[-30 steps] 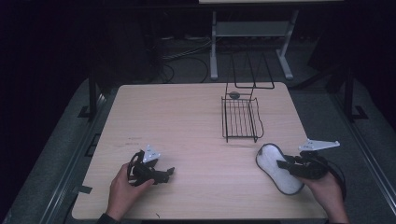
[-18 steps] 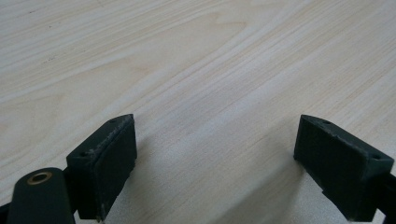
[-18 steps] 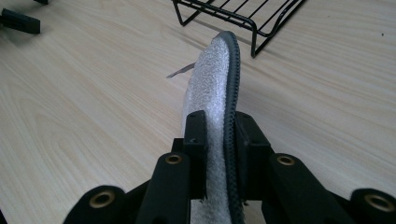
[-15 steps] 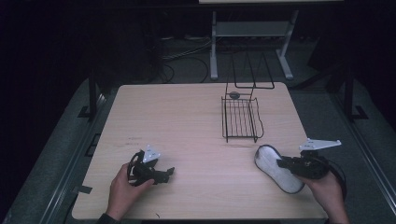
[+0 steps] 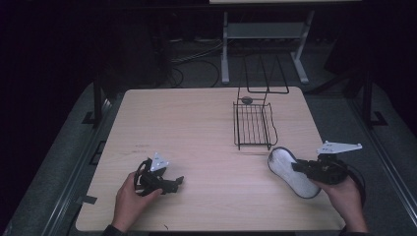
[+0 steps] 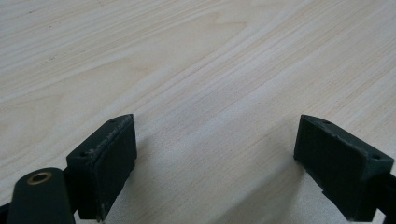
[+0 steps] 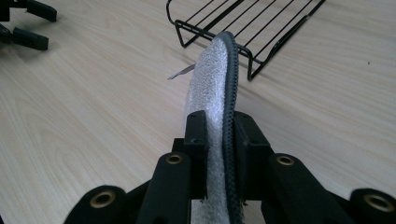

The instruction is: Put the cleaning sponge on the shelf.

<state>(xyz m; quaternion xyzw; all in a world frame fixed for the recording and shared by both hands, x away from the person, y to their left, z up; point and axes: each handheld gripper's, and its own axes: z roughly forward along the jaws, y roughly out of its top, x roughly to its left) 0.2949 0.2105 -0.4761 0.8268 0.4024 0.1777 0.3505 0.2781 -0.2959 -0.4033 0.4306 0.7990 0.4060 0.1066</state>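
A white insole with a dark rim lies tilted at the table's front right, and my right gripper is shut on its near end. In the right gripper view the insole stands on edge between the two black jaws, its far tip reaching toward the black wire rack. My left gripper rests low at the front left of the table, held by a hand. Its jaws are wide apart in the left gripper view, with bare wood between them.
The black wire rack stands on the table's right half, its tall back frame upright and a small dark round object beside it. The light wooden table has open wood across the middle. Behind it stands a metal stand amid floor cables.
The right gripper has lifted the insole's near end slightly and shifted a little leftward. The left gripper has stayed in place.
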